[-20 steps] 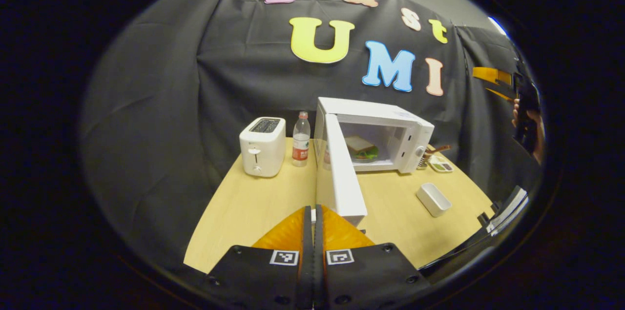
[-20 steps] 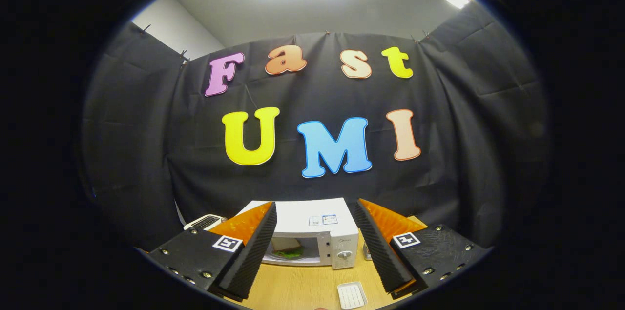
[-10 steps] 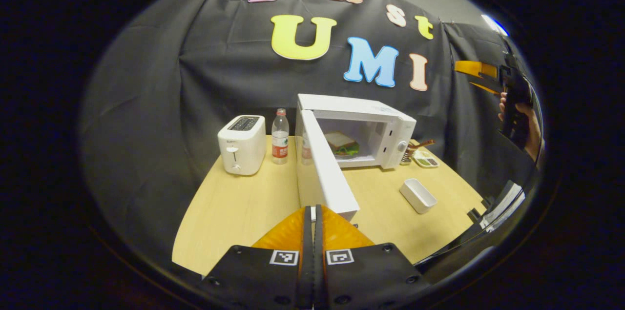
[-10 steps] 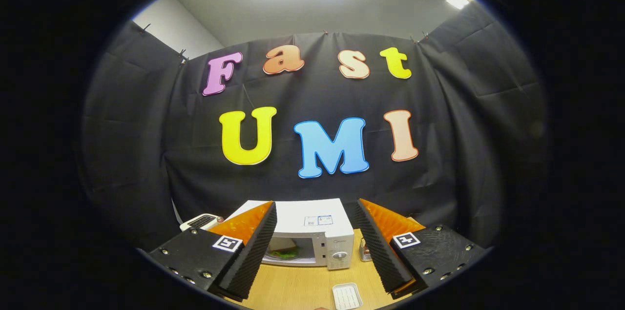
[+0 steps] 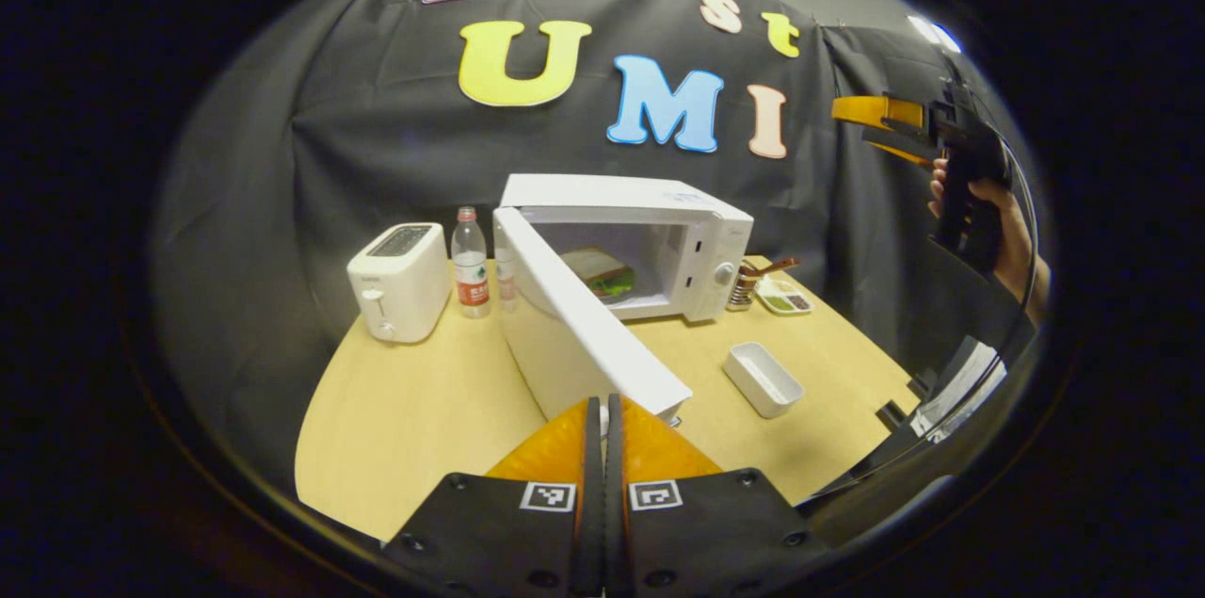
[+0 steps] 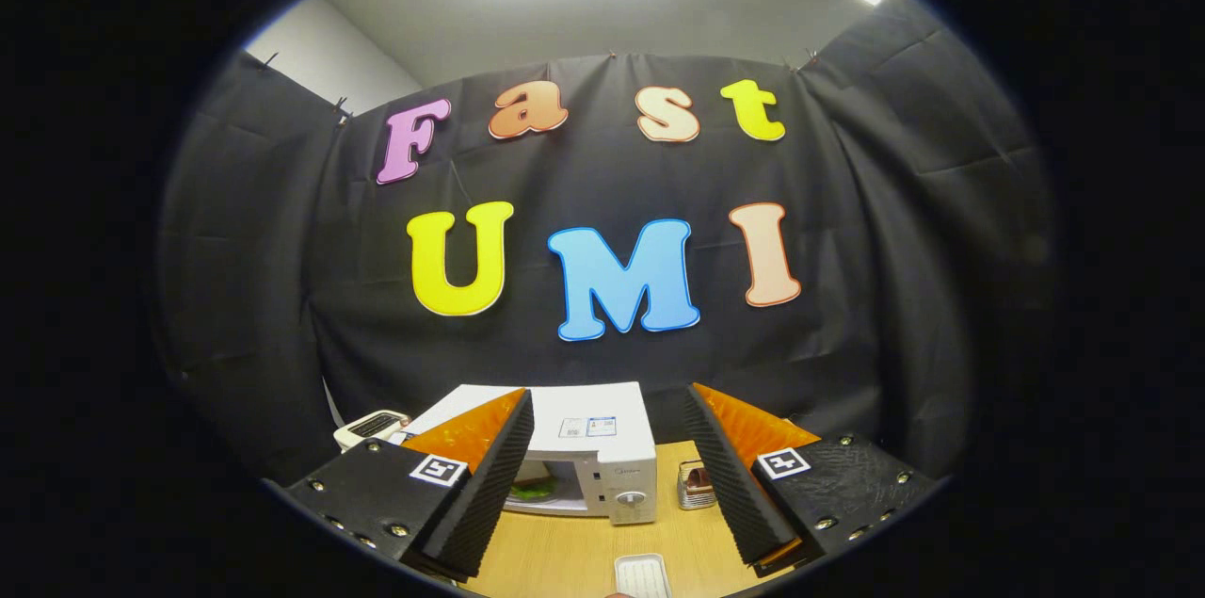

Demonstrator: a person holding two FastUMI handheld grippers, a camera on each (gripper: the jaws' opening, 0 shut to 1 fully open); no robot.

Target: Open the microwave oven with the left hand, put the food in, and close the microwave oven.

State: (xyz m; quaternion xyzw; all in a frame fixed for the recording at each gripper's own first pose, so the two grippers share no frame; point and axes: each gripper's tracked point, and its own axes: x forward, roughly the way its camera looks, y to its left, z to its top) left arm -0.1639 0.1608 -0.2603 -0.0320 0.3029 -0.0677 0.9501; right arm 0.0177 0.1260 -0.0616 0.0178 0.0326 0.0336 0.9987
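A white microwave oven [image 5: 650, 212] stands on the wooden table with its door [image 5: 588, 334] swung open toward me. Inside it lies the food, a sandwich [image 5: 598, 270] with green filling. My left gripper [image 5: 602, 410] is shut, its fingertips right at the door's free end; contact cannot be told. In the right gripper view the microwave [image 6: 593, 419] sits low and far off, and my right gripper [image 6: 607, 447] is open with nothing between its fingers. The right gripper [image 5: 890, 122] also appears high at the right in the left gripper view, held by a hand [image 5: 1007, 235].
A white toaster [image 5: 397, 281] and a water bottle [image 5: 470, 263] stand left of the microwave. A white rectangular dish [image 5: 763, 379] lies on the table [image 5: 405, 419] to the right, with a small tray [image 5: 783, 295] and a holder [image 5: 744, 287] behind it.
The left gripper has shifted so the scene slides left and the open door now angles more toward the right. The right gripper has tilted slightly, staying open.
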